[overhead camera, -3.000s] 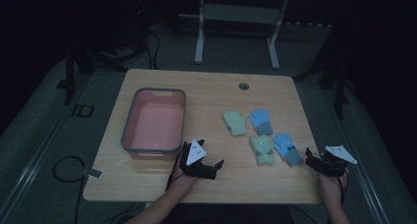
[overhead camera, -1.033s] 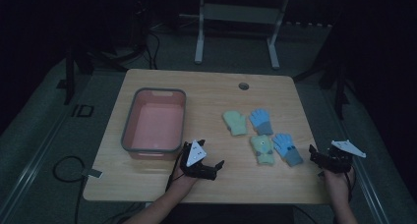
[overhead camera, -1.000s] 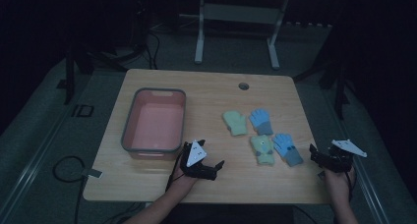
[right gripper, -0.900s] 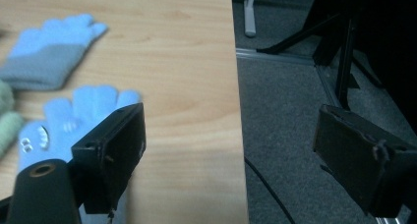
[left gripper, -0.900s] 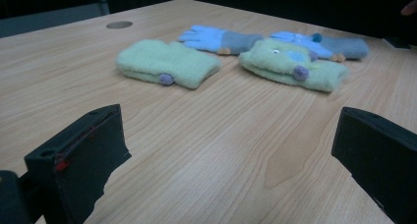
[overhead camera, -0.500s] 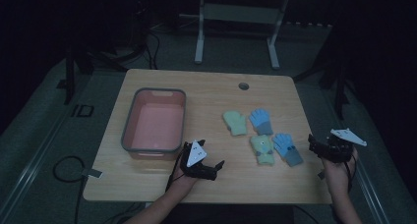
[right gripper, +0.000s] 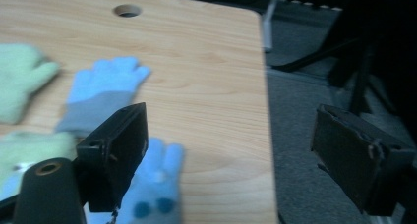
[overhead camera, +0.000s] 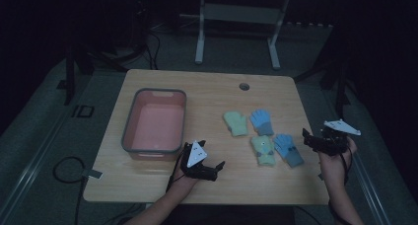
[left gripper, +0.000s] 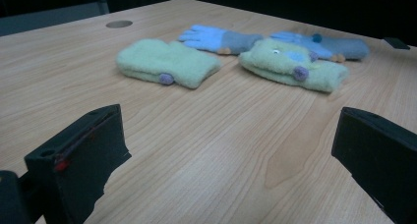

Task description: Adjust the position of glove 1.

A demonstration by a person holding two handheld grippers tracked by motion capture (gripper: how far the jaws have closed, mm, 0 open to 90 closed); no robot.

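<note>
4 small gloves lie right of centre in the high view on a wooden table [overhead camera: 207, 94]: 2 green mittens [overhead camera: 235, 123] [overhead camera: 262, 150] and 2 blue gloves [overhead camera: 261, 121] [overhead camera: 288, 149], with a pink tub [overhead camera: 129, 131] at centre left. the likely step is picking up the nearer blue glove at lower right of the group. to do it well, the right gripper [overhead camera: 309, 138] should drop low over that glove and close on a single layer near the cuff, clear of the green mitten just beside it.

the right gripper hovers at the table's right edge, near the glove but not touching, jaws spread wide and empty (its own view is blurred, with the blue glove [right gripper: 150, 184] at lower left under 1 jaw). the left gripper [overhead camera: 217, 168] rests low at bottom centre, pointing right, jaws also spread wide and empty; its view shows all 4 gloves across the upper frame, well apart from it.
</note>
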